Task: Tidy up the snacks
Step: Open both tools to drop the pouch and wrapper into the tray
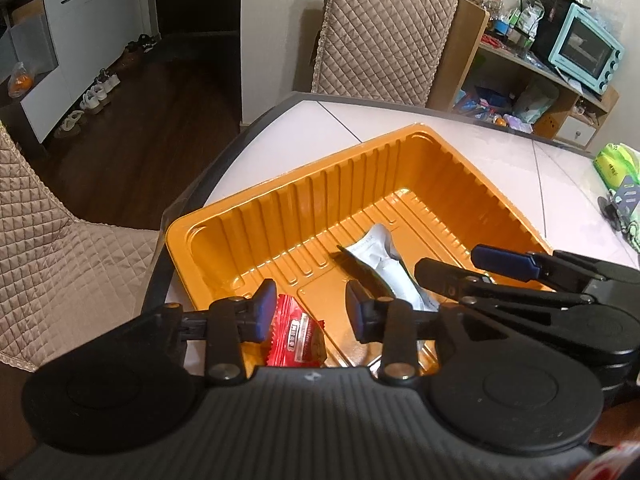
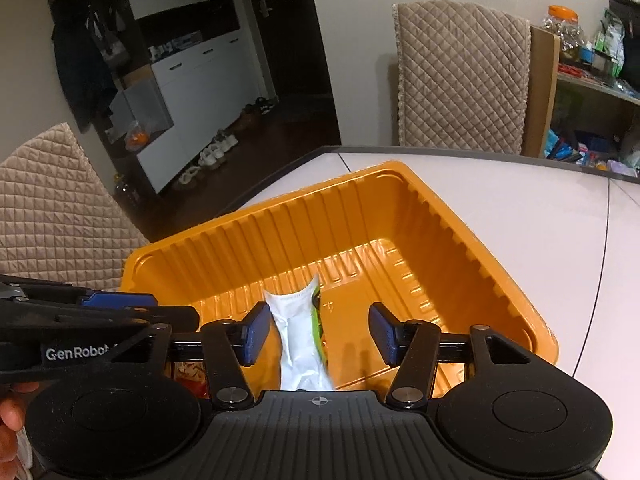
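An orange plastic tray (image 1: 360, 168) stands on the white table; it also shows in the right wrist view (image 2: 280, 232). A white and green snack packet (image 1: 384, 264) lies in the tray, seen too in the right wrist view (image 2: 300, 340). A red snack packet (image 1: 294, 338) lies at the tray's near left corner. My left gripper (image 1: 310, 314) is open just above the red packet, not touching it. My right gripper (image 2: 318, 332) is open over the white packet, its left pad (image 2: 256, 332) next to it. The right gripper also shows in the left wrist view (image 1: 472, 268).
The table's (image 1: 500, 168) rounded dark edge runs along the left. Quilted chairs stand behind (image 1: 380, 32) and to the left (image 1: 52, 240). A green packet (image 1: 616, 164) lies at the table's right. A cluttered shelf with a small blue oven (image 1: 588, 52) stands at the back right.
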A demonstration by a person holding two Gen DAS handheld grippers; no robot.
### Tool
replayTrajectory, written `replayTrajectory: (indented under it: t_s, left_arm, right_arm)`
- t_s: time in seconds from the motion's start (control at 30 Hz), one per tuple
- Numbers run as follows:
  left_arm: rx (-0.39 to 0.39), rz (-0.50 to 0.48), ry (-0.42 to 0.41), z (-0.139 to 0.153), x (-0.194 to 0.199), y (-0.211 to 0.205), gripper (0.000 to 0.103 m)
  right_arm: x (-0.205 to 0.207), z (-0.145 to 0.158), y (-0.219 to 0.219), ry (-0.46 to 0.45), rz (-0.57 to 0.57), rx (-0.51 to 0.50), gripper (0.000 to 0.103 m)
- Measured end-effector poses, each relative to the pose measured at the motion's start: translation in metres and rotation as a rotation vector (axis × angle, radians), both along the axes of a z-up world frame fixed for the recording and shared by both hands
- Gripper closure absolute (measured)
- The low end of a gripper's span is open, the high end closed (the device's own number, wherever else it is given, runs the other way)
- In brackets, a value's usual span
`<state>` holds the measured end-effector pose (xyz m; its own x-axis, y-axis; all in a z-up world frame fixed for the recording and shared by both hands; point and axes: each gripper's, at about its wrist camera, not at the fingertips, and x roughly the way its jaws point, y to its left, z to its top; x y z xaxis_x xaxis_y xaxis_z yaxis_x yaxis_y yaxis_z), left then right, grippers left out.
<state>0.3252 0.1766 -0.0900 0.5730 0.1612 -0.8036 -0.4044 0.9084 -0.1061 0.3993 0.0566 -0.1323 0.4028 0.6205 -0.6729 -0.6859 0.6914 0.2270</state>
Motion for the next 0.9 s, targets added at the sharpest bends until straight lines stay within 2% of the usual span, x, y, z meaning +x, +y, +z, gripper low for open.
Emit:
replayTrajectory:
  t_s: [0.43, 0.9]
  left_arm:
    - [-0.023, -0.015, -0.078, 0.032, -0.041, -0.007, 0.069]
    - [-0.043, -0.062, -0.116, 0.055, -0.106, -0.042, 0.068]
  right_arm:
    - [-0.028, 0.03, -0.041, 0.031, -0.043, 0.094, 0.046]
    - [-0.098, 0.065, -0.11, 0.053, -0.078, 0.174, 0.03]
